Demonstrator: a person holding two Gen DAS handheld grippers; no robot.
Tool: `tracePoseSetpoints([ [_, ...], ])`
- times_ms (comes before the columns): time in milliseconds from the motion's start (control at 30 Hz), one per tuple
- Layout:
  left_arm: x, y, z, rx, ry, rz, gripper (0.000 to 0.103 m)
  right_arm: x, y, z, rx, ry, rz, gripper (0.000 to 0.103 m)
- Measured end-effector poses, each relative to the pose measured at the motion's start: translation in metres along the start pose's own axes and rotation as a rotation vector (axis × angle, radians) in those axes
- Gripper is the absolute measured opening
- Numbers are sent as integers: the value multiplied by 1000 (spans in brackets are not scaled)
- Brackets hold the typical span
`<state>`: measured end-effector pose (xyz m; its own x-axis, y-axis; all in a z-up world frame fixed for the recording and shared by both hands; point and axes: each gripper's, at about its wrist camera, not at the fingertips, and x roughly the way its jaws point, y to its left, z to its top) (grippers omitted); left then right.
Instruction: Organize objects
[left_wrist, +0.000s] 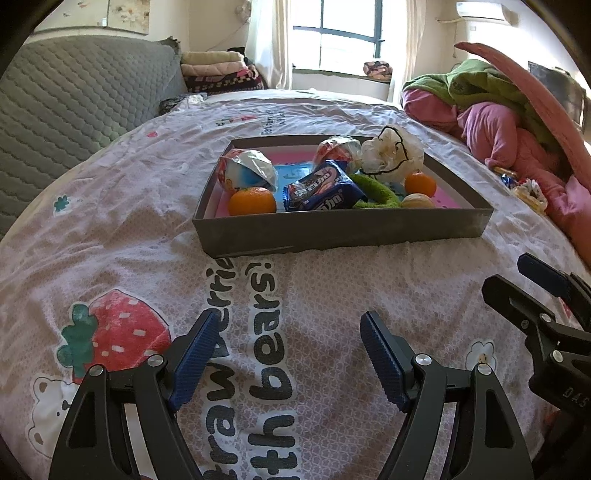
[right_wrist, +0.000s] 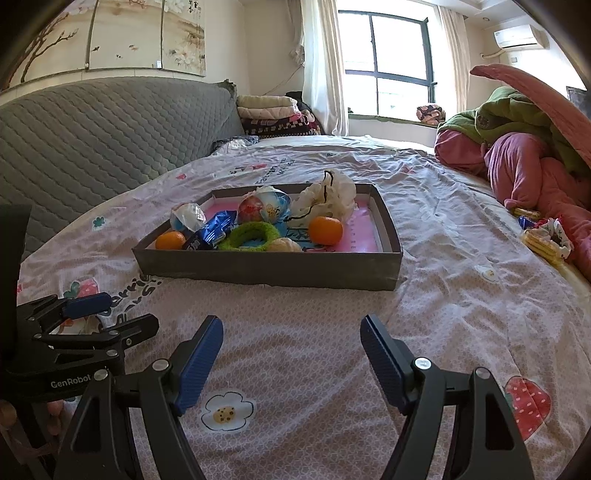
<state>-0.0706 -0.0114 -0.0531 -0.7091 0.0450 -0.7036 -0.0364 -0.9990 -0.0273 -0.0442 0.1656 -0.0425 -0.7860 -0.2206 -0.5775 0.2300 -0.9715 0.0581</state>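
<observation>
A flat grey box (right_wrist: 266, 267) sits on the bed (right_wrist: 295, 350) in front of both tongs, its long side running left to right. Inside lie two oranges (right_wrist: 325, 229), a blue snack pack (left_wrist: 323, 190) lying on a slant, and a green ring (right_wrist: 248, 236) lying flat. The left tongs (left_wrist: 286, 354) and right tongs (right_wrist: 291, 360) are wide open and hold nothing.

The bed (right_wrist: 295, 362) wears a pink sheet printed with strawberries and bears. Ahead of the right claw (right_wrist: 291, 350), a grey box (right_wrist: 266, 267) rests on it. Far to that claw's right lie snack packets (right_wrist: 543, 240) beside a pile of bedding (right_wrist: 524, 162).
</observation>
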Motion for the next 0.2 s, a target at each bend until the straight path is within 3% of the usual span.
tracePoseSetpoints([
  [200, 1, -3, -1, 5, 3, -7, 80, 2, 0, -1, 2, 7, 0, 76],
])
